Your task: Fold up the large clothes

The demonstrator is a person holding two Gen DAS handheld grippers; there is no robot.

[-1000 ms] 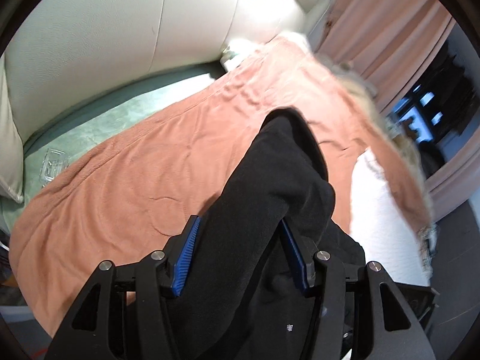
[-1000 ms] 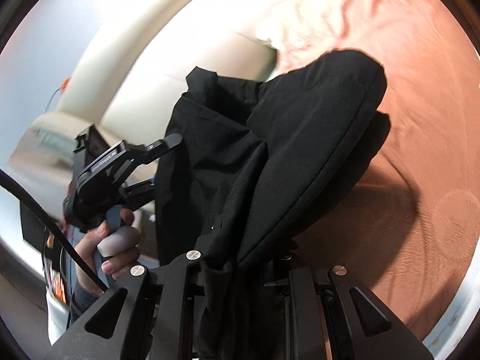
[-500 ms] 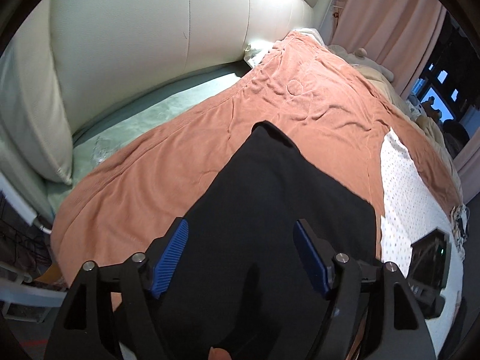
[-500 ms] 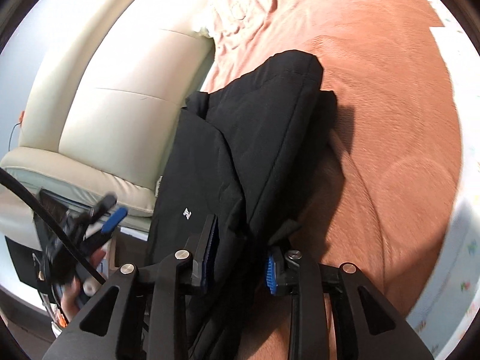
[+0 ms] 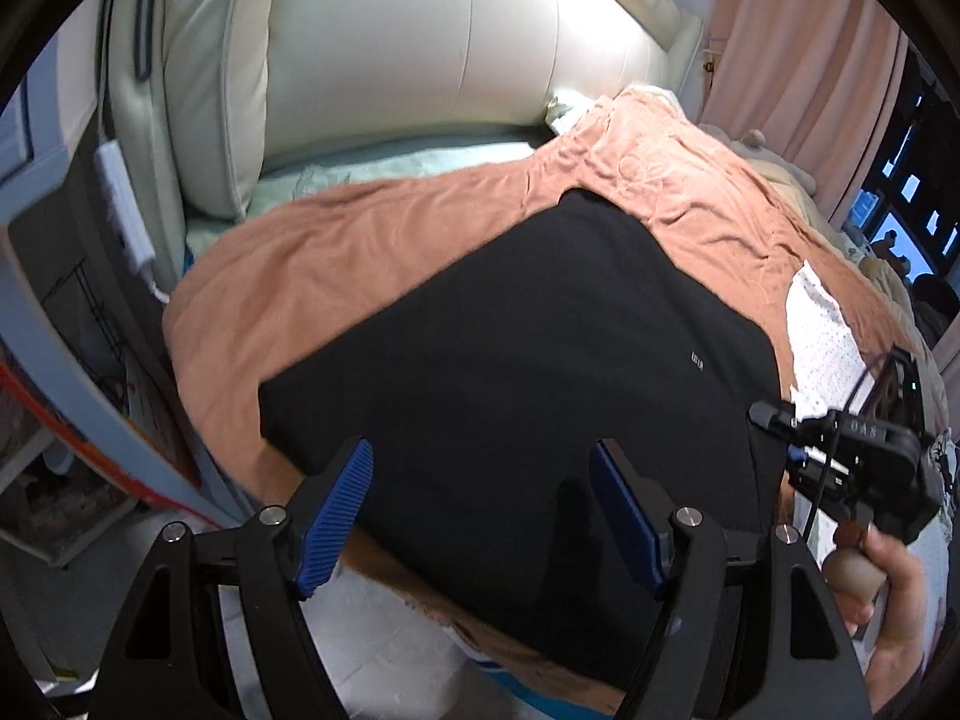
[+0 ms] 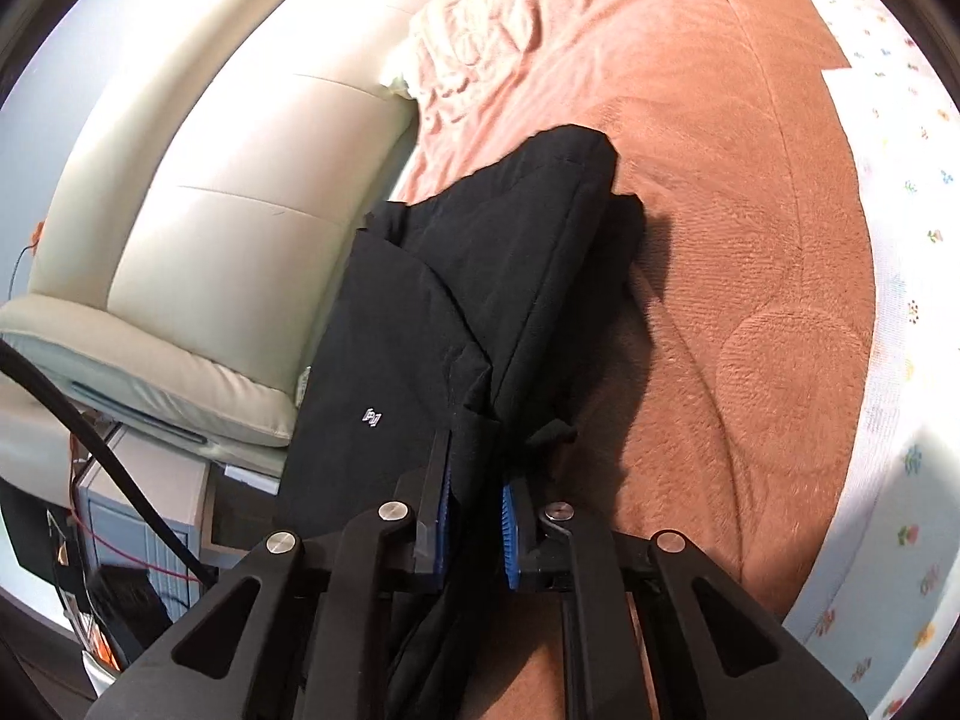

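A black garment (image 5: 540, 360) with a small white logo lies spread flat on the orange-brown blanket (image 5: 336, 276) that covers the bed. My left gripper (image 5: 480, 510) hovers above the garment's near edge, open, with nothing pinched between its blue pads (image 5: 336, 516). In the right wrist view the garment (image 6: 480, 276) shows folded layers. My right gripper (image 6: 477, 510) is closing, its narrow jaws pinching a fold of the black cloth at the near end. The left wrist view also shows the right gripper (image 5: 840, 456) at the garment's right edge, held by a hand (image 5: 888, 588).
A cream padded headboard (image 5: 450, 48) stands behind the bed. A white dotted sheet (image 5: 822, 330) shows beside the blanket, and pink curtains (image 5: 798, 60) hang at the far right. A bedside unit (image 6: 138, 516) and a black cable (image 6: 90, 444) sit by the bed's left side.
My left gripper let go of the black garment, opened wide and drew back; the garment dropped from hanging to lying flat. My right gripper opened a little, then closed on the fold again.
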